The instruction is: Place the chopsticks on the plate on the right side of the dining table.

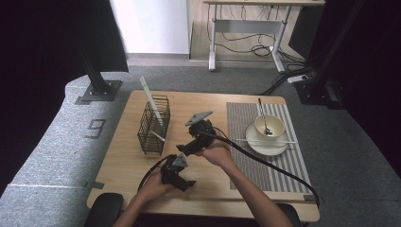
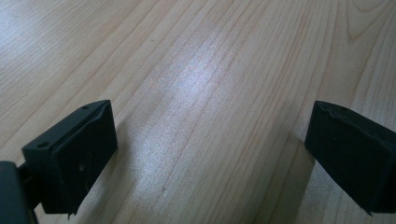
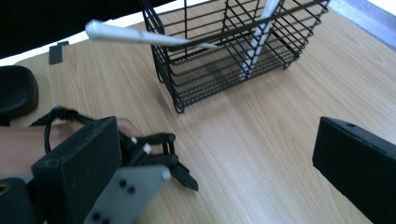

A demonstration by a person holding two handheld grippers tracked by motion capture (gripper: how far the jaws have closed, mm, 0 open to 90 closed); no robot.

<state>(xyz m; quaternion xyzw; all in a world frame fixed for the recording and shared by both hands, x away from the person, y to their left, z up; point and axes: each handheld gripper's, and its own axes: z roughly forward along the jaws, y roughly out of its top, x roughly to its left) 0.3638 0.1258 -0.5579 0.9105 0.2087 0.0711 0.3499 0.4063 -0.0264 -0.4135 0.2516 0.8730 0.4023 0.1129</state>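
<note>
Both grippers are being held low over the bare wood of the table (image 1: 123, 165), in front of the wire basket (image 1: 153, 126). The left gripper (image 1: 182, 182) is being kept near the front edge; in the left gripper view its jaws are standing wide apart with nothing between them but wood grain. The right gripper (image 1: 185, 149) is being pointed toward the basket; in the right gripper view its jaws are likewise spread wide and are gripping nothing.

Two white chopsticks are being carried by the basket: one (image 3: 259, 35) is standing steeply inside and rising above the rim, the other (image 3: 140, 36) is lying at a slant with its thick end poking out past the basket wall. A third chopstick (image 1: 265, 140) is resting across the plate (image 1: 267, 147) on the striped mat (image 1: 241, 156), beside the bowl (image 1: 269, 125) holding a spoon (image 1: 263, 116).

Judgement: the chopsticks are being taken as light, stiff, smooth and likely slippery. A narrow round shaft may roll or twist between flat pads, so a grip on the thicker end, square across the shaft, is being advised. The basket looks light and may slide if nudged.
</note>
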